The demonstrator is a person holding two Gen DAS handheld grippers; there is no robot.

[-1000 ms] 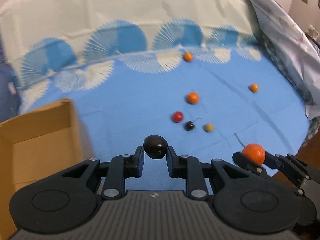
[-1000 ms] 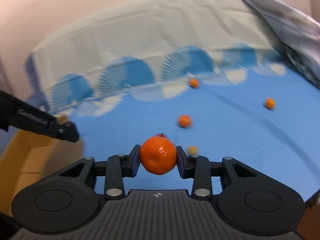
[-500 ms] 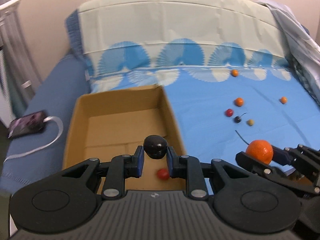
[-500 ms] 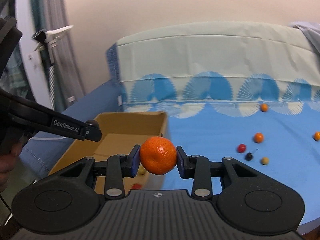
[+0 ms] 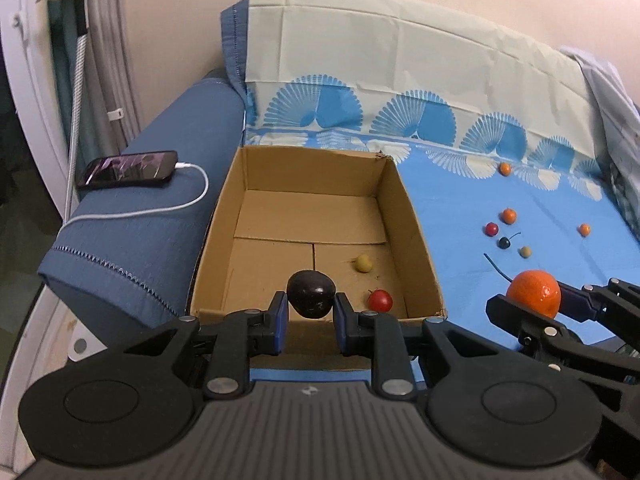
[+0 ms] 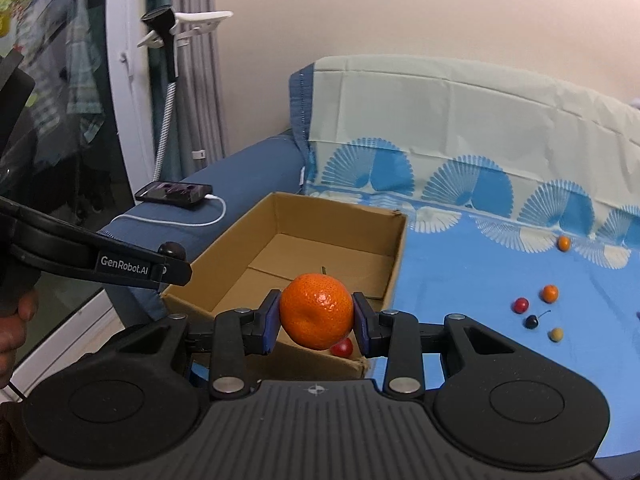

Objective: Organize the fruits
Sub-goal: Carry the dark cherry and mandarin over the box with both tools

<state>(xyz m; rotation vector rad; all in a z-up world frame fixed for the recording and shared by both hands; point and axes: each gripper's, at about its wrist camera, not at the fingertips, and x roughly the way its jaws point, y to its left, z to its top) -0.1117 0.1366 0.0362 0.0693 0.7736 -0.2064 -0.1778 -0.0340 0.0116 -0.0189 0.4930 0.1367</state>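
Left wrist view: the left gripper (image 5: 308, 314) has swung from the loose fruit over to the cardboard box (image 5: 416, 236), jaws pinching a dark plum (image 5: 311, 293) at its near wall, so the drop looks next. A red cherry (image 5: 380, 300) and yellow berry (image 5: 364, 263) lie inside.

Right wrist view: the right gripper (image 6: 316, 326) came along too, jaws pinching an orange (image 6: 316, 311) near the box's corner. Small fruits (image 6: 550, 293) remain on the bed; a phone (image 6: 174, 192) sits aside, nothing blocking.

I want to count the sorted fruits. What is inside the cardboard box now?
Inside the cardboard box lie a small yellow fruit and a small red fruit. The dark fruit held by the left gripper hides part of the floor near the front wall.
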